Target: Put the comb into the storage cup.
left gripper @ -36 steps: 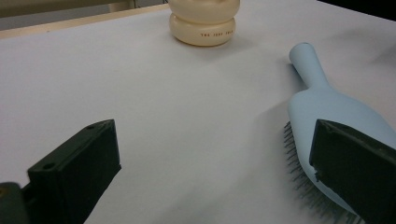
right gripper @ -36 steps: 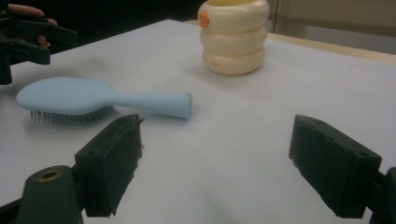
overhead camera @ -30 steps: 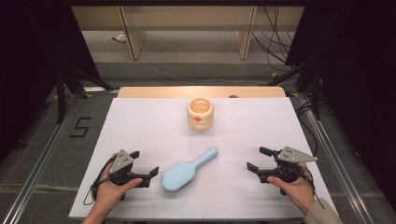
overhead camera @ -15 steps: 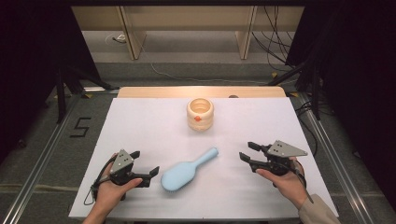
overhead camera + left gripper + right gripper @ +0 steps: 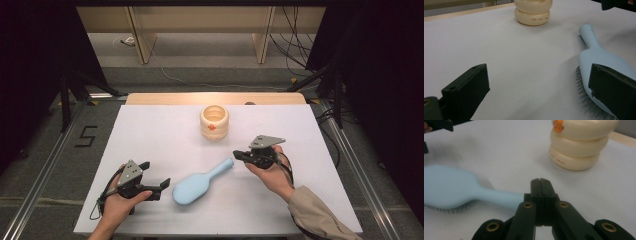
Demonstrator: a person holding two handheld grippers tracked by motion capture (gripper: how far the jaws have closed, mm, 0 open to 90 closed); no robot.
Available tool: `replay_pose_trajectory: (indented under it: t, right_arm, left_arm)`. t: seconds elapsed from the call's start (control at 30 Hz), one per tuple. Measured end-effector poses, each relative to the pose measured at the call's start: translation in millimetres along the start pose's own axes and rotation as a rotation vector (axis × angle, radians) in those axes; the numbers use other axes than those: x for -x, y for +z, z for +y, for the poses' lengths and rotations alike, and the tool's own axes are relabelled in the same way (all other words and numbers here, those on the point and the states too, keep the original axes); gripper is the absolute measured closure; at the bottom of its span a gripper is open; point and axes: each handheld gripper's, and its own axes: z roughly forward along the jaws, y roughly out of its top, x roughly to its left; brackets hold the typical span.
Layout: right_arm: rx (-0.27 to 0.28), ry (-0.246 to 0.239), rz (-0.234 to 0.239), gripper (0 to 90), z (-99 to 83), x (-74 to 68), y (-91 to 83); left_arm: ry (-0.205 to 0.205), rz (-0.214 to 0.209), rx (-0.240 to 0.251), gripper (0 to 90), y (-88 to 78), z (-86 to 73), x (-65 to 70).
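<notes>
The left claw (image 5: 161,185) rests open on the desk (image 5: 150,130), just beside the bristled head of the pale blue hairbrush (image 5: 200,183). The brush's long axis slants up to the right, and its handle tip lies nearest the right claw (image 5: 237,156), whose jaws have just been closing and now meet on nothing, seemingly just short of the tip. A cream stacked pot (image 5: 214,121) stands behind on the white sheet; dark floor surrounds.

"5" marked on floor (image 5: 86,136); small print on cream container (image 5: 533,12) unreadable.
</notes>
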Motion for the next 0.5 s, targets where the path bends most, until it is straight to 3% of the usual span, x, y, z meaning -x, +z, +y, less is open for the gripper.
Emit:
replay_pose_trajectory:
  t: [0.03,0.17,0.23,0.5]
  right_arm:
    - [-0.025,0.0,0.007,90.0,4.6,-1.5,11.0]
    - [-0.056,0.001,0.011,90.0,9.3,-2.5,24.9]
    - [-0.098,0.005,0.017,90.0,12.0,-3.7,36.7]
    - [-0.161,-0.008,0.008,90.0,15.6,-5.2,50.9]
  left_arm:
    - [0.0,0.0,0.0,2.8,0.0,0.0,0.0]
    - [-0.001,0.0,0.001,2.9,0.0,-0.2,-0.1]
    - [-0.001,0.0,0.001,2.9,-0.1,-0.2,-0.1]
    - [0.002,0.001,-0.001,3.0,0.1,-0.2,-0.1]
